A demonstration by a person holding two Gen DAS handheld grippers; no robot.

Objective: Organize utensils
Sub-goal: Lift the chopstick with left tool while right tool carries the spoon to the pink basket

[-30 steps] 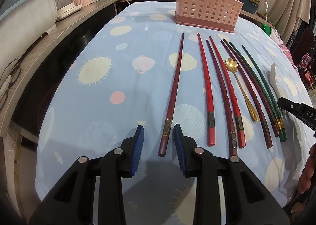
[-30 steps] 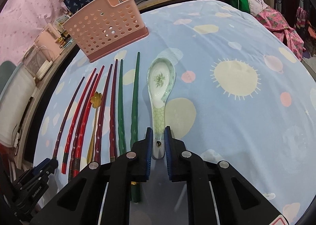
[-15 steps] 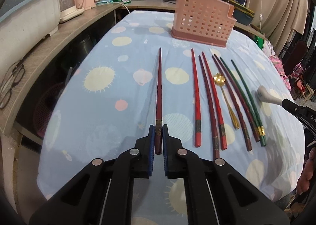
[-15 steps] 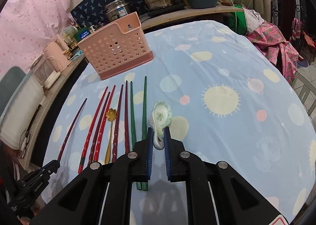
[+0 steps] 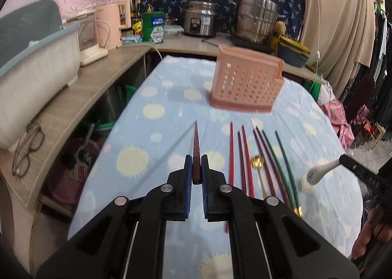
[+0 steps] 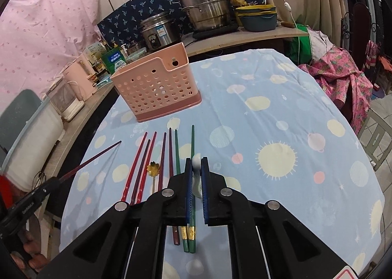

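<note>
On the blue tablecloth (image 5: 156, 132) with its pale suns and dots, a row of chopsticks (image 5: 242, 156) lay side by side, red, dark maroon and green, with a small gold flower-headed spoon (image 5: 257, 162) among them. Beyond their tips stood the pink perforated utensil holder (image 5: 245, 85), upright and well apart from both tools.

The left gripper (image 5: 196, 168) had its blue pads closed tight on a dark red chopstick (image 5: 196, 142), which pointed forward toward the holder and was lifted clear of the cloth; its shadow fell on the cloth to the left. From the right wrist view that same chopstick (image 6: 98, 156) stuck out slantwise from the left gripper (image 6: 52, 184) above the table's edge.

The right gripper (image 6: 196, 176) was likewise clamped shut, holding a white ceramic spoon (image 6: 196, 164) by the handle. In the left wrist view the spoon (image 5: 318, 172) hung in the air, bowl end out, over the right part of the table.

Behind the table, a counter (image 5: 73, 98) carried a rice cooker (image 5: 199, 22) and a steel steamer pot (image 5: 257, 19).
</note>
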